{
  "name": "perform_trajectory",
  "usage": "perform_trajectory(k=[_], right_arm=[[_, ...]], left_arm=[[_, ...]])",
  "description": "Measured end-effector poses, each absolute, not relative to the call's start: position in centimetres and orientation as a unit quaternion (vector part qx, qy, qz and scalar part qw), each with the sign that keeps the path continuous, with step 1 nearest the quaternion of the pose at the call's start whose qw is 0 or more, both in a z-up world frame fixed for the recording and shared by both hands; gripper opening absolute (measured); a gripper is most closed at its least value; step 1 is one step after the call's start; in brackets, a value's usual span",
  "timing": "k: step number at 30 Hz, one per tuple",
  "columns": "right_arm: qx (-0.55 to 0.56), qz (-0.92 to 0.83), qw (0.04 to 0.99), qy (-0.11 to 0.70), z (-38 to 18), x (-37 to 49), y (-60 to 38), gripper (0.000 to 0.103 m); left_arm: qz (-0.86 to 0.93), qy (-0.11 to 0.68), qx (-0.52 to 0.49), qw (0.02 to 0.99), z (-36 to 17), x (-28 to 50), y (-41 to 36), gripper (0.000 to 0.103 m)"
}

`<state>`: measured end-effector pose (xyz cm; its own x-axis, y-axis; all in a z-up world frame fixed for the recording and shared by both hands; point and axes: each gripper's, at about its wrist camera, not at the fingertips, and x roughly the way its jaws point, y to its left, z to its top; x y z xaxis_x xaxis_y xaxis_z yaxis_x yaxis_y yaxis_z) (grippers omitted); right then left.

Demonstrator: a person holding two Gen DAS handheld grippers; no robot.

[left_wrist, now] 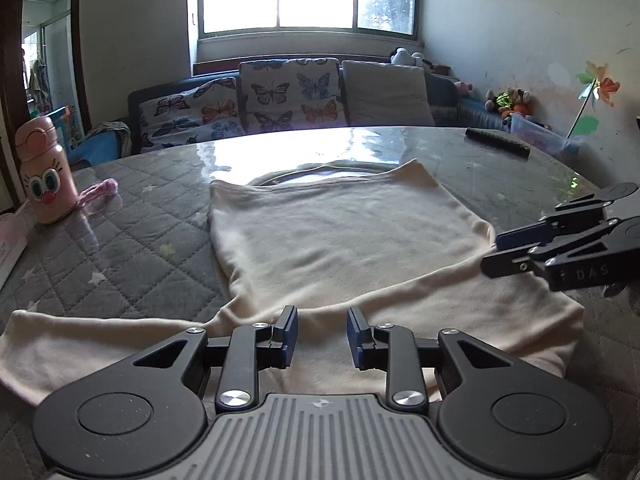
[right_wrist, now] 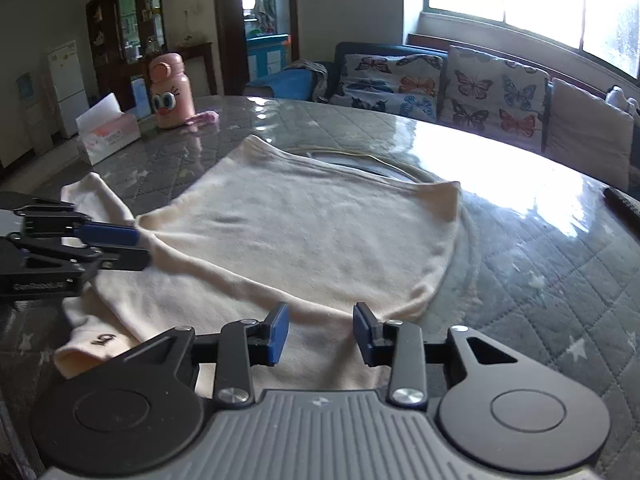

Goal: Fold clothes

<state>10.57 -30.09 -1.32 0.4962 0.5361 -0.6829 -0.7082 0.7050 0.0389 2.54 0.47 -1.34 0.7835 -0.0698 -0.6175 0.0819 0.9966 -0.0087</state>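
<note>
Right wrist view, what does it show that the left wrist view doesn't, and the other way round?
Only the right wrist view shows the tissue box and white fridge. Only the left wrist view shows the pinwheel and stuffed toys by the wall. Both show the cream garment on the quilted table, the pink bottle, the butterfly cushions, and both open grippers, left gripper and right gripper.

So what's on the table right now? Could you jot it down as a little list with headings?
garment: cream top, lying partly folded on the table
table: quilted grey cover under a glossy sheet
left gripper: jaws open, nothing between them, over the garment's near edge
right gripper: jaws open, empty, also over the near edge
bottle: pink cartoon-face bottle, upright at the far side
tissue box: beside the bottle
</note>
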Motion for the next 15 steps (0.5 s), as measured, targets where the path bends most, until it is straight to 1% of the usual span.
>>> perform_trajectory(k=[3,7,8,9,10,11,13,15], right_arm=[[-0.128,0.37,0.851,0.35,-1.7,10.6,-29.3,0.039],[-0.13,0.367,0.847,0.362,-2.4,10.9,-28.9,0.04],[-0.131,0.368,0.847,0.361,-2.4,10.9,-28.9,0.043],[-0.131,0.371,0.847,0.358,-2.2,10.7,-28.8,0.046],[-0.13,0.373,0.847,0.356,-2.1,10.6,-28.8,0.047],[-0.131,0.376,0.846,0.355,-1.9,10.4,-28.6,0.047],[-0.133,0.386,0.842,0.352,-1.8,10.1,-28.2,0.048],[-0.137,0.397,0.837,0.35,-1.7,9.6,-27.6,0.053]], left_arm=[[-0.032,0.337,0.008,0.941,-2.2,3.2,0.8,0.029],[-0.021,0.327,-0.005,0.945,-1.4,2.4,1.9,0.03],[-0.012,0.324,-0.006,0.946,-1.1,2.1,2.3,0.03],[0.001,0.321,-0.009,0.947,-0.9,1.8,2.9,0.032],[0.017,0.32,-0.012,0.947,-0.7,1.5,3.6,0.037],[0.037,0.318,-0.016,0.947,-0.6,1.2,4.4,0.039],[0.082,0.313,-0.02,0.946,-0.4,0.6,6.1,0.049],[0.125,0.31,-0.024,0.942,-0.4,-0.1,7.9,0.053]])
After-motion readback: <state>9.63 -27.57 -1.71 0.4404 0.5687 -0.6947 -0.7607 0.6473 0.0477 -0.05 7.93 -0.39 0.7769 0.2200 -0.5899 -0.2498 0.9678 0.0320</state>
